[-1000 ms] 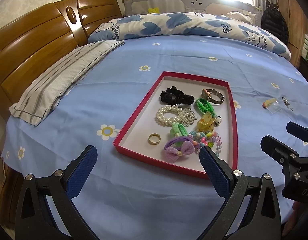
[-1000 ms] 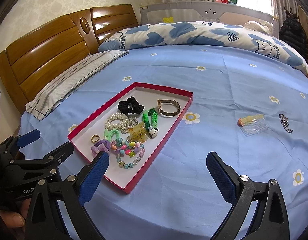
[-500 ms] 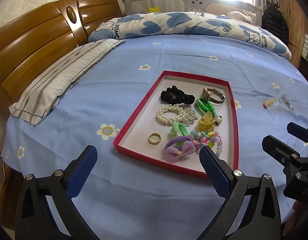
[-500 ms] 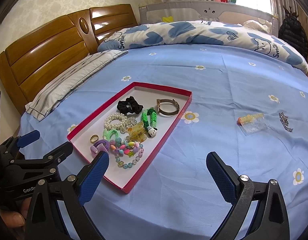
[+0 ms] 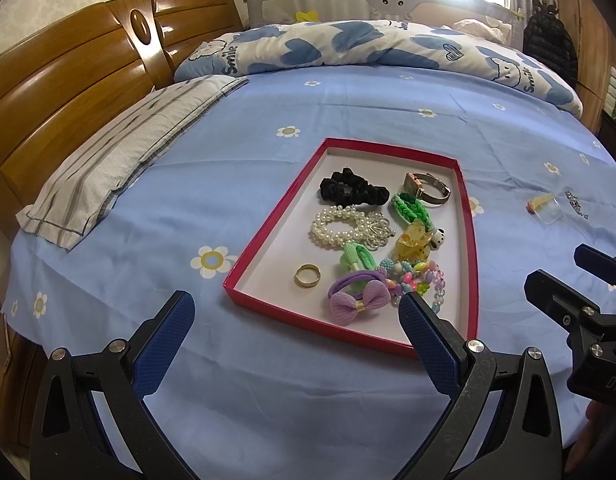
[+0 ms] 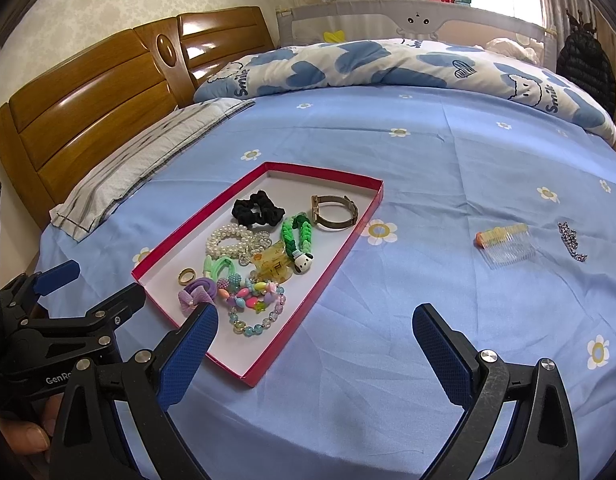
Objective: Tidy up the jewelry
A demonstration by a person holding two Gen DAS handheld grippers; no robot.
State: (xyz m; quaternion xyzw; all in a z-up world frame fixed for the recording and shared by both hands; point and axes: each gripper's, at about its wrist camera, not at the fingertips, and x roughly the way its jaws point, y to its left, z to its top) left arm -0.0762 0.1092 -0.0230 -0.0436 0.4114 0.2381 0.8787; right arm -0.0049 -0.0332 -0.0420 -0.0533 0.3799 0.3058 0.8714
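Hardly anything different from a second ago, only a slight drift in the right wrist view, with every item in the same place. Left gripper (image 5: 296,304) with fingers wide apart and empty, hovering at the near end of the red tray (image 5: 276,212); right gripper (image 6: 315,312) likewise spread and empty, above the bed (image 6: 428,168) just right of the tray. Already inside the tray: black scrunchie (image 5: 354,192), watch (image 5: 426,188), pearl bracelet (image 5: 344,226), gold ring (image 5: 307,275), purple bow tie (image 5: 358,300), bead bracelet (image 6: 256,304) — all crowded toward the near right. Still out on the sheet, well apart from the tray on the right: a clear hair comb (image 6: 506,242) and a small silver chain (image 6: 572,242) near it. Probably a pause before the next pick — by position, a job for the right gripper, comb first as the closer piece.
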